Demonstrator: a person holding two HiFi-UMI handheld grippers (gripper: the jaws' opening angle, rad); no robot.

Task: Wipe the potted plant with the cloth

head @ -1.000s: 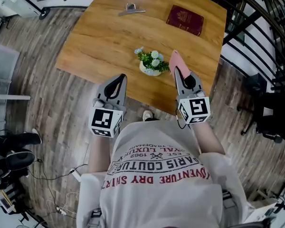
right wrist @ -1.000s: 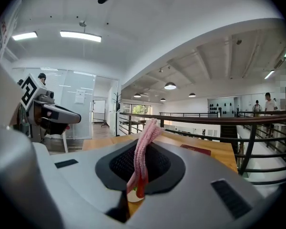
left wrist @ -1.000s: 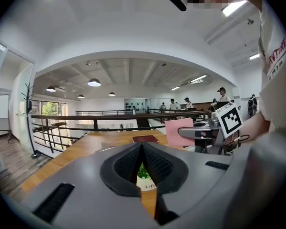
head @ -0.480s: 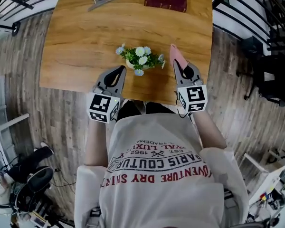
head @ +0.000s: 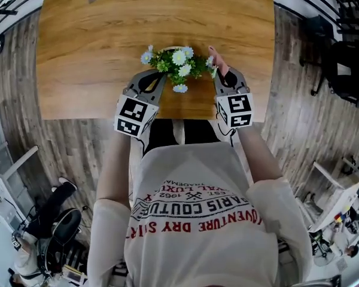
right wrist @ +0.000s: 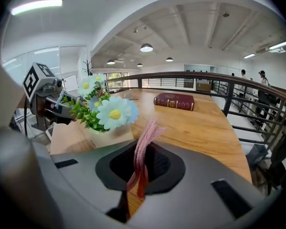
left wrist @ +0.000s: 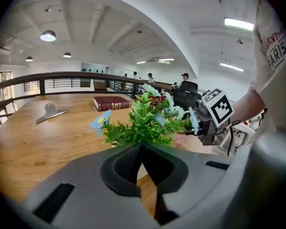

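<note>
— Where does the potted plant [head: 175,63] stand?
— By the bench's [head: 90,52] near edge, between the left hand-held gripper [head: 158,78] and the right hand-held gripper [head: 220,74].
— Their jaws?
— Left pressed together, empty; right pinching the pink cloth [right wrist: 144,142].

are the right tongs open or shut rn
Shut on something: in the right gripper view the right tongs pinch the pink ribbed cloth, which sticks up past their tips as a narrow bunched strip.

White T-shirt [head: 197,232] bears red and black lettering.
</note>
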